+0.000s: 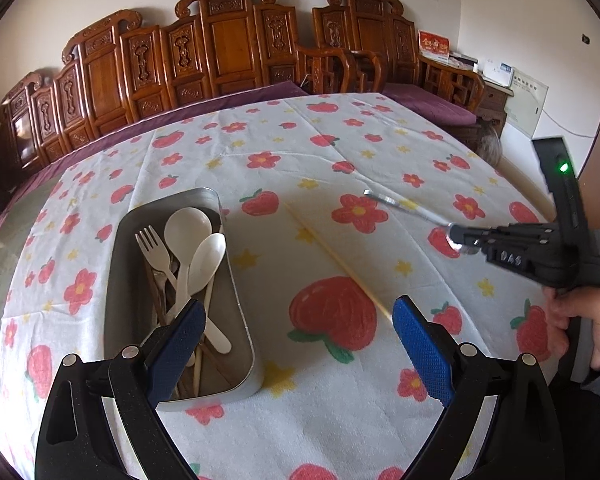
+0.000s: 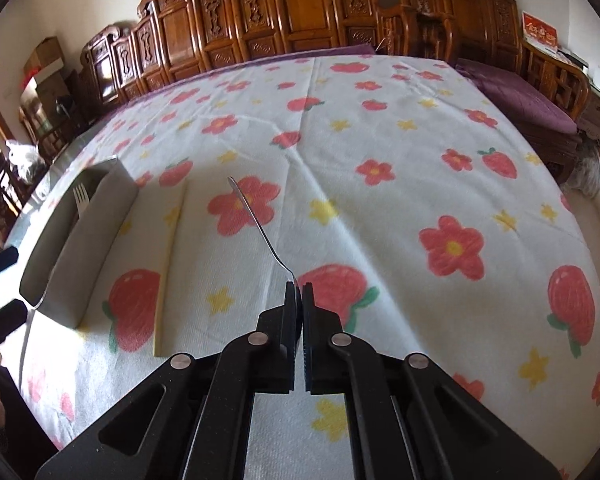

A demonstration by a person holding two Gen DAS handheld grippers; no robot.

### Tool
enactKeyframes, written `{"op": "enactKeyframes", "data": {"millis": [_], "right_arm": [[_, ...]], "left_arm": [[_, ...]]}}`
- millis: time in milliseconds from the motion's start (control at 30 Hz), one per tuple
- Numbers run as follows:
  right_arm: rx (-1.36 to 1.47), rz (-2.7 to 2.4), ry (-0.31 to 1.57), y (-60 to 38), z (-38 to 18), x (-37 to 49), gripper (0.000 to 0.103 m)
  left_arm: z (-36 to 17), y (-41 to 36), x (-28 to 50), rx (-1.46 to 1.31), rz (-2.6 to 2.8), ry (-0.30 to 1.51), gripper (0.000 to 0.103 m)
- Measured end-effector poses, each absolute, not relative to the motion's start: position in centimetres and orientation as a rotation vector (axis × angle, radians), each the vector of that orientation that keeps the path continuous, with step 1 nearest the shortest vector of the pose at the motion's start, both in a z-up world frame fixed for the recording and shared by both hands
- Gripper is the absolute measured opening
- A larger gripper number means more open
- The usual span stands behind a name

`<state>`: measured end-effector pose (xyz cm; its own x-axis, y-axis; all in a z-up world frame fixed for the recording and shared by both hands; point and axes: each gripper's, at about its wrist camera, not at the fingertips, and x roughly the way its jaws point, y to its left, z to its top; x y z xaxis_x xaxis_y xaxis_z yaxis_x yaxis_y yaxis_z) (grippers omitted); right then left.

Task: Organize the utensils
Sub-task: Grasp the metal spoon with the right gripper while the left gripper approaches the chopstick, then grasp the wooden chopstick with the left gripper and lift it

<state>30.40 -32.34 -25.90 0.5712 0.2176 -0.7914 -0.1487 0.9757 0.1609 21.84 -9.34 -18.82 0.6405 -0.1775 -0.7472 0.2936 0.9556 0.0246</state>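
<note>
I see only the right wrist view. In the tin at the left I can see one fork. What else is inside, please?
Observer: The tin also holds two white spoons, with chopsticks under them.
Operator: Are the left tongs open?
Observer: Yes, the left tongs are open, holding nothing.
Operator: Which end do the right tongs grip?
Observer: The right tongs are shut on the metal spoon at its bowl.

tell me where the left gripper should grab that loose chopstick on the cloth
Grip the chopstick near its middle, coming from above with the pads across its width. It lies flat and thin on the tablecloth, slanting toward the open left gripper, so the jaws probably need turning to straddle it. The metal box lies just left, an easy carry.
</note>
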Motion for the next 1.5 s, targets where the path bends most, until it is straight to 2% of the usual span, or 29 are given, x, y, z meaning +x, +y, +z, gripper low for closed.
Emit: {"op": "enactKeyframes", "data": {"millis": [467, 767, 867, 967, 1100, 1233, 1300, 1500], "right_arm": [[0.107, 0.179, 0.895, -35.0, -25.5, 32.2, 0.004], [0.127, 0.19, 0.881, -35.1, -25.1, 32.6, 0.004], [0.131, 0.196, 0.881, -35.0, -25.1, 32.7, 0.004], [0.127, 0.201, 0.88, -34.8, -25.1, 32.8, 0.004], [0.124, 0.209, 0.881, -34.6, -25.1, 32.8, 0.004], [0.12, 0.216, 0.881, -34.3, -25.1, 32.8, 0.004], [0.118, 0.219, 0.882, -34.2, -25.1, 32.8, 0.004], [0.115, 0.226, 0.88, -33.9, -25.0, 32.7, 0.004]], "left_arm": [[-22.3, -14.9, 26.4, 0.164, -0.233, 0.925, 0.091], [-23.5, -16.6, 28.2, 0.218, -0.219, 0.95, 0.07], [-24.3, -16.7, 28.7, 0.221, -0.215, 0.974, 0.059], [-25.1, -16.4, 29.0, 0.204, -0.218, 1.001, 0.046], [-25.9, -15.7, 29.4, 0.157, -0.228, 1.042, 0.019], [-26.1, -15.2, 29.4, 0.116, -0.237, 1.059, 0.016], [-26.1, -15.0, 29.4, 0.104, -0.234, 1.068, 0.009], [-26.0, -14.8, 29.1, 0.142, -0.222, 1.068, 0.004]]}}
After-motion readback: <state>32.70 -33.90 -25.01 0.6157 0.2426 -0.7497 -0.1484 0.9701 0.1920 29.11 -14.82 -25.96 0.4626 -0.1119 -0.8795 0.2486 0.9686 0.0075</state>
